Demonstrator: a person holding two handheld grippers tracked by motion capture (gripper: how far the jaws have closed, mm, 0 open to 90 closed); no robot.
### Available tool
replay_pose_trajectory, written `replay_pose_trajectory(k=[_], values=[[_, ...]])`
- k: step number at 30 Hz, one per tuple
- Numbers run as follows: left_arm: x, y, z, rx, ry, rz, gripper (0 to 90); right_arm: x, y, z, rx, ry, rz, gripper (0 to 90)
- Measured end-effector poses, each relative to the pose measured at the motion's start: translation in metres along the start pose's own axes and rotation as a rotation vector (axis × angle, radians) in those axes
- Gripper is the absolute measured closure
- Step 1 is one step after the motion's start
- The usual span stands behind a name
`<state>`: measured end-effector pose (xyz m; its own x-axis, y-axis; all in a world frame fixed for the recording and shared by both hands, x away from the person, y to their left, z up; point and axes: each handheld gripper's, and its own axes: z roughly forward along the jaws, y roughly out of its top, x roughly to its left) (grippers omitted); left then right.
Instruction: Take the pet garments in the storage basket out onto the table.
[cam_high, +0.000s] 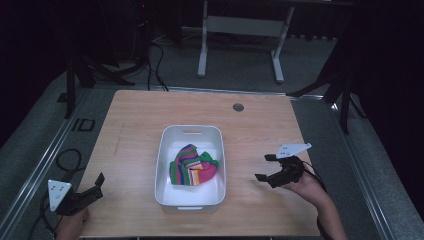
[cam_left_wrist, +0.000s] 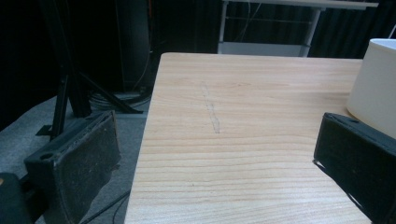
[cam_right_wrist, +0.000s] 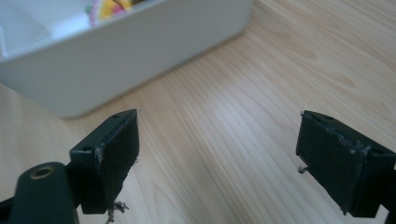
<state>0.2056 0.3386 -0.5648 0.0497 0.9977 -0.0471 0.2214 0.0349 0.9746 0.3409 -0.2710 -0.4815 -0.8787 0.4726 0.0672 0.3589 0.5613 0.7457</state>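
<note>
Sitting in the middle of the table (cam_high: 135, 115), the white bin (cam_high: 162, 165) holds a crumpled striped cloth (cam_high: 192, 166) of green, pink, yellow and purple, bunched toward the bin's centre and slightly to its right half. The bin's long axis runs from the near edge to the far edge, with a handle slot in each short wall.

The right tool (cam_high: 265, 167) hovers near the table surface just beside the bin's right wall, its jaws spread wide and holding nothing; they point left, toward the bin. In the right gripper view the bin's white wall (cam_right_wrist: 126, 51) rises just ahead of the gaping jaws, and a corner of the cloth (cam_right_wrist: 109, 7) peeks over the rim. So the cloth lies to the left of this tool, beyond the wall and lower than the rim, and reaching it would, I judge, call for lifting over that wall before dipping in.

The left tool (cam_high: 100, 184) rests at the near left corner of the table, also released and empty, well apart from the bin. The left gripper view shows bare wood between its jaws and the bin's wall (cam_left_wrist: 373, 88) off at the right edge.

The right tool is clearly the nearer of the two to the cloth and already faces it.
</note>
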Motion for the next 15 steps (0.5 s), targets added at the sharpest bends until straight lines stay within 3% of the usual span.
replay_pose_trajectory(k=[6,12,15], values=[[0.0,0.0,0.0,0.004,-0.005,-0.003,0.9,0.007,0.028,0.009,0.008,0.049,-0.049,13.4],[-0.003,0.0,0.001,0.013,-0.006,0.031,0.9,0.016,0.055,0.019,0.014,0.096,-0.097,14.7],[-0.003,0.0,0.001,0.012,-0.007,0.029,0.9,0.02,0.068,0.025,0.015,0.116,-0.115,14.7]])
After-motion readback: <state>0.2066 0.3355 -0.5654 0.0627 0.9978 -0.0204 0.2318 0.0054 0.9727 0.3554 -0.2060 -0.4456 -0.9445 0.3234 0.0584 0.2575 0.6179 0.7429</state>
